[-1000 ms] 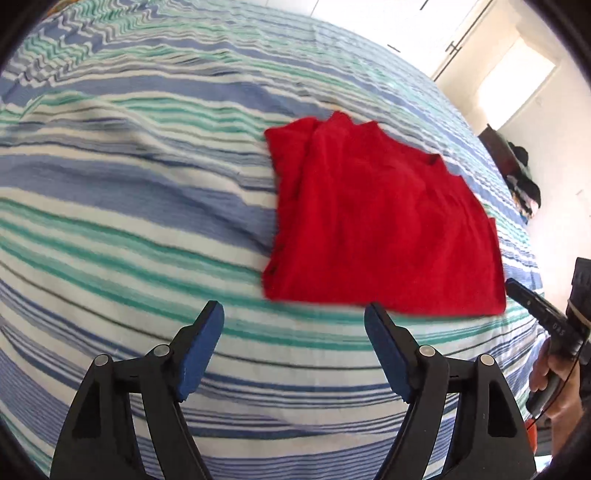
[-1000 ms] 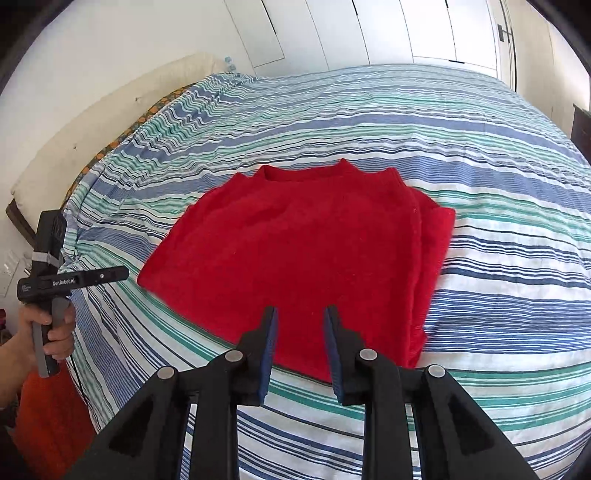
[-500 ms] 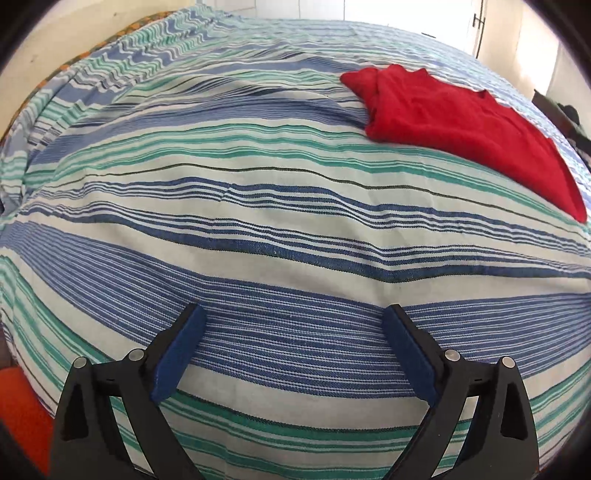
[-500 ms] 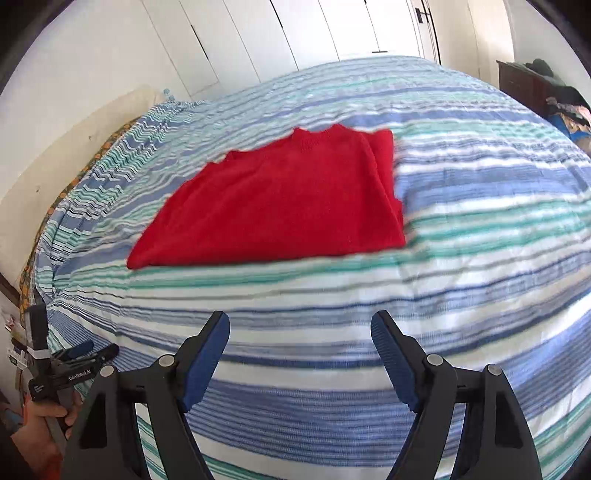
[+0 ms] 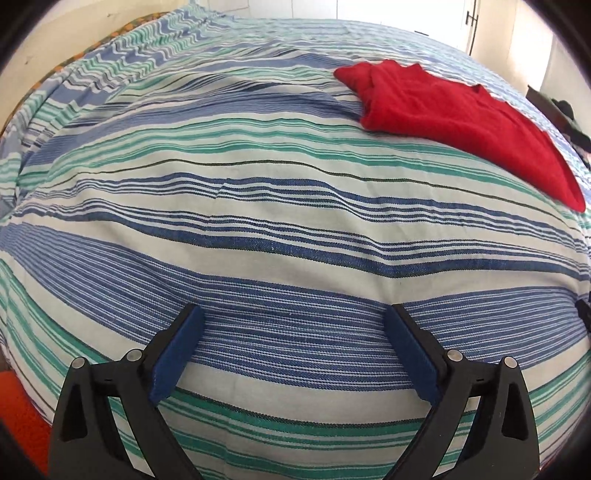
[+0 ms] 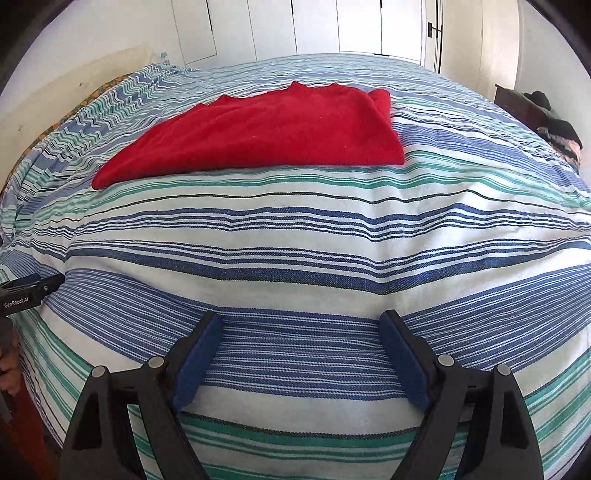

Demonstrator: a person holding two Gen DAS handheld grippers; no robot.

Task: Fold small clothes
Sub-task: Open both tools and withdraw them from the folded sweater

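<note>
A folded red garment (image 6: 266, 136) lies flat on the striped bed, far ahead of my right gripper; it also shows in the left wrist view (image 5: 454, 122) at the upper right. My left gripper (image 5: 293, 317) is open and empty, low over the near edge of the bed, well away from the garment. My right gripper (image 6: 301, 323) is open and empty, also near the bed's front edge. The left gripper's tip (image 6: 33, 288) shows at the left edge of the right wrist view.
The bed cover (image 6: 314, 229) has blue, green and white stripes. White wardrobe doors (image 6: 317, 29) stand behind the bed. A dark dresser with clothes (image 6: 546, 118) stands at the right. An orange floor patch (image 5: 18, 413) lies at the lower left.
Both grippers have pulled back from the red garment toward the bed's near edge. The right gripper's jaws went from nearly shut to wide open. The garment stays folded on the bed.
</note>
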